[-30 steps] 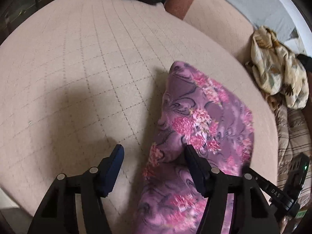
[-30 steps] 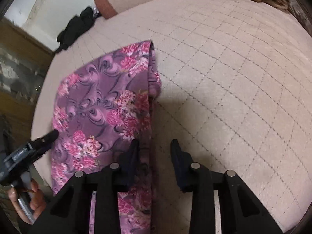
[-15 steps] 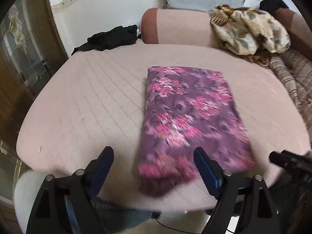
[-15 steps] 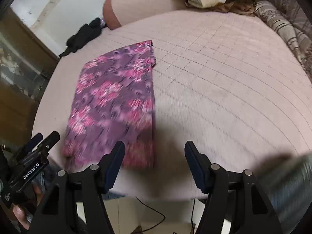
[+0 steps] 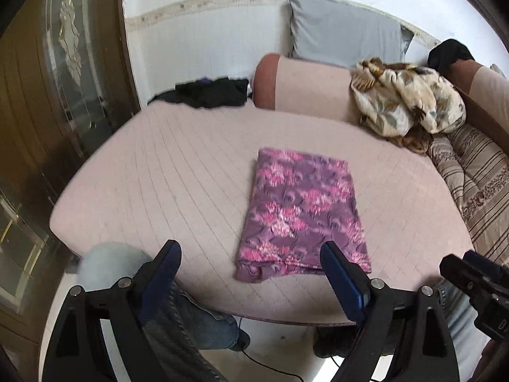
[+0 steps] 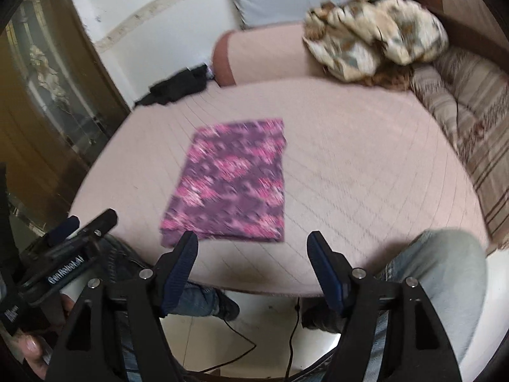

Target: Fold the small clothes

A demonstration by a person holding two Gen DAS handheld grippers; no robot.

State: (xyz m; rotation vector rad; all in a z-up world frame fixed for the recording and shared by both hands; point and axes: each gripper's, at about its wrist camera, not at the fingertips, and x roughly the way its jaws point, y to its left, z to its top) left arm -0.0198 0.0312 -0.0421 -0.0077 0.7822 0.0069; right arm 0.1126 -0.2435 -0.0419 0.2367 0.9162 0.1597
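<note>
A purple cloth with pink flowers lies folded into a flat rectangle on the pink quilted table. It also shows in the right wrist view. My left gripper is open and empty, held back past the table's near edge. My right gripper is open and empty, also held back over the near edge. Neither touches the cloth.
A black garment lies at the table's far left corner. A floral blanket sits on the sofa at the far right, with a grey pillow behind. A wooden cabinet stands at the left. The person's knees are below the table edge.
Both grippers have let go of the cloth, opened wide and pulled back from the table. The cloth now lies folded and flat.
</note>
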